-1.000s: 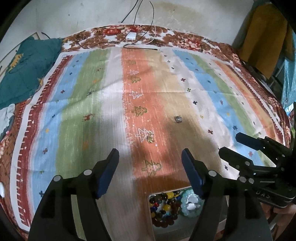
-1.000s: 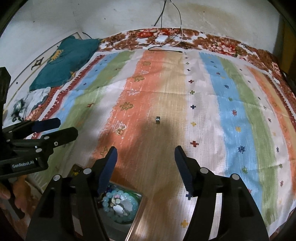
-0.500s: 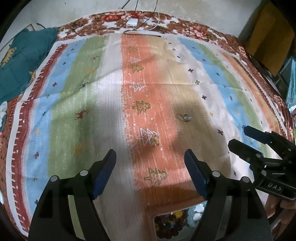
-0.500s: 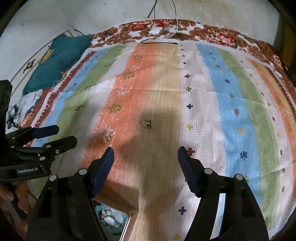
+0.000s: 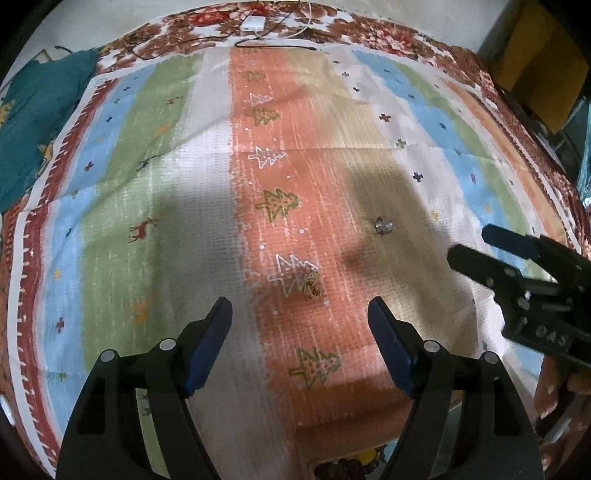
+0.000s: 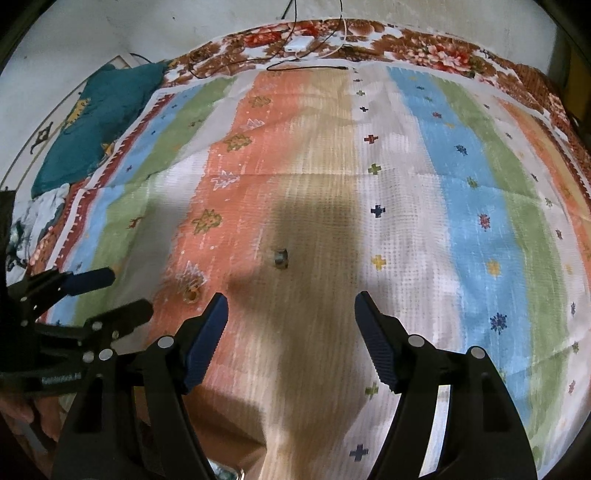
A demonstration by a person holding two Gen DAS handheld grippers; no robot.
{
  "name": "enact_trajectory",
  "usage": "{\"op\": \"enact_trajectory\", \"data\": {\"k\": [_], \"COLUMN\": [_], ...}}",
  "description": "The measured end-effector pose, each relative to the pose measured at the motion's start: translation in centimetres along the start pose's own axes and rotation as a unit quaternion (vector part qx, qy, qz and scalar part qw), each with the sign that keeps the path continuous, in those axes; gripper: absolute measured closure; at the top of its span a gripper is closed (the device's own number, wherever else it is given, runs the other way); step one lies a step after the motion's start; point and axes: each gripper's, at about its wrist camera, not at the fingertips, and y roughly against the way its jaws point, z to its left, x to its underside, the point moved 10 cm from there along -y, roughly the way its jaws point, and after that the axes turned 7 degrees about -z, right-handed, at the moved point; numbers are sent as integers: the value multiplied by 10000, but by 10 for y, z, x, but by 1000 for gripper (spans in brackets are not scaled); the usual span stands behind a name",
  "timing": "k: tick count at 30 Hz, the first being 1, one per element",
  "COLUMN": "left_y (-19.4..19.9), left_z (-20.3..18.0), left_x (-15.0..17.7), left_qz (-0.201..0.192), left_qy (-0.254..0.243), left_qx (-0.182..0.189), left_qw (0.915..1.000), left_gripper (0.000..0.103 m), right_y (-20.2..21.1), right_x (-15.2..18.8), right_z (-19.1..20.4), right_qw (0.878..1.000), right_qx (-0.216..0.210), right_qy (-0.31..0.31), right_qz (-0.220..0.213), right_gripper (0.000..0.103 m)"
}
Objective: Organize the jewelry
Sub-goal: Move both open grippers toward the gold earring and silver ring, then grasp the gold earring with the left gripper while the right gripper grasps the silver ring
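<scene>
A small silver ring (image 5: pixel 382 224) lies on the striped cloth; it also shows in the right wrist view (image 6: pixel 280 257). A small gold piece of jewelry (image 5: pixel 311 289) lies on the orange stripe, and shows in the right wrist view (image 6: pixel 191 295). My left gripper (image 5: pixel 300 321) is open and empty, just short of the gold piece. My right gripper (image 6: pixel 290 314) is open and empty, just short of the silver ring. A box of beads (image 5: pixel 351 467) peeks in at the bottom edge under the left gripper.
The striped cloth (image 5: pixel 147 221) covers a bed with a floral border (image 5: pixel 388 37). A white charger and cables (image 5: pixel 253 26) lie at the far edge. A teal cloth (image 6: pixel 96 122) lies at the far left.
Both grippers moved forward over the cloth toward the ring and the gold piece. The bead box has slid almost out of view at the bottom. Both stay open.
</scene>
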Motion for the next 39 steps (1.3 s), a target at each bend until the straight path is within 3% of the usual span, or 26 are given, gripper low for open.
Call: {"op": "enact_trajectory", "data": {"k": [6, 21, 29, 36, 37, 39], "left_y": [-11, -39, -52, -64, -66, -68], "left_z": [4, -9, -16, -19, -19, -19], "left_x": [-1, -2, 1, 3, 3, 4], "left_qz": [125, 399, 631, 824, 853, 889], "left_qy": [57, -364, -423, -384, -378, -369], "left_qx": [20, 48, 230, 363, 369, 405], "left_qw": [9999, 9985, 9968, 9952, 9949, 9945], "left_gripper": [28, 28, 34, 47, 47, 48], "right_y": [-17, -44, -63, -81, -82, -86], "right_x": [-5, -14, -14, -14, -13, -13], "right_z": [-8, 1, 5, 6, 7, 7], "right_qw": [9999, 9996, 9991, 9984, 9983, 9980], "right_qx": [83, 146, 108, 118, 116, 131], "right_qy": [-91, 101, 189, 251, 264, 296], "right_qz": [102, 236, 352, 486, 508, 538], "right_gripper": [32, 32, 32, 32, 33, 46]}}
